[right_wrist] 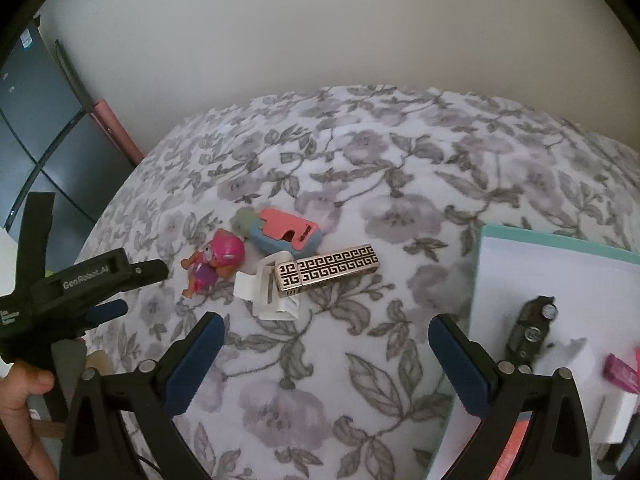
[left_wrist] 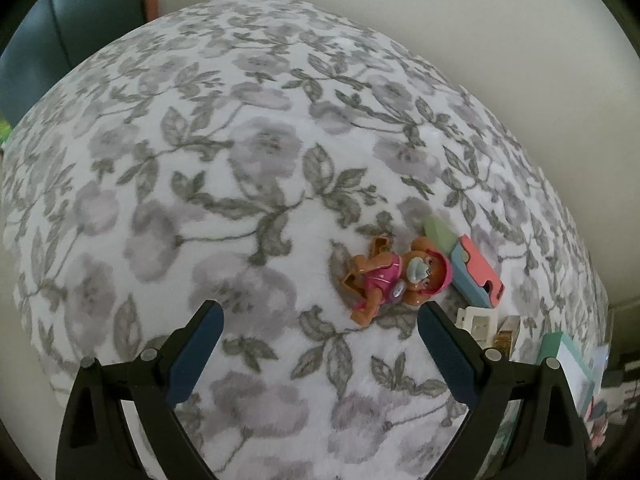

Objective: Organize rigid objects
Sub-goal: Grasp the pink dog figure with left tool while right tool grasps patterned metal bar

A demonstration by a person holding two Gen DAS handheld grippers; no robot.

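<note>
Both grippers are held above a bed covered by a floral blanket (right_wrist: 320, 360). The jaws of the left gripper (left_wrist: 320, 336) are spread wide apart with nothing between them; a toy figure (left_wrist: 386, 278) in pink lies just ahead, nearer its right jaw. The jaws of the right gripper (right_wrist: 326, 346) are likewise apart and empty. Beyond them a patterned box (right_wrist: 330, 270) is seen lying across a white piece (right_wrist: 260, 286), with a pink and blue case (right_wrist: 288, 234) just behind. A dark toy car (right_wrist: 532, 330) rests in a white tray (right_wrist: 532, 264) at the right.
</note>
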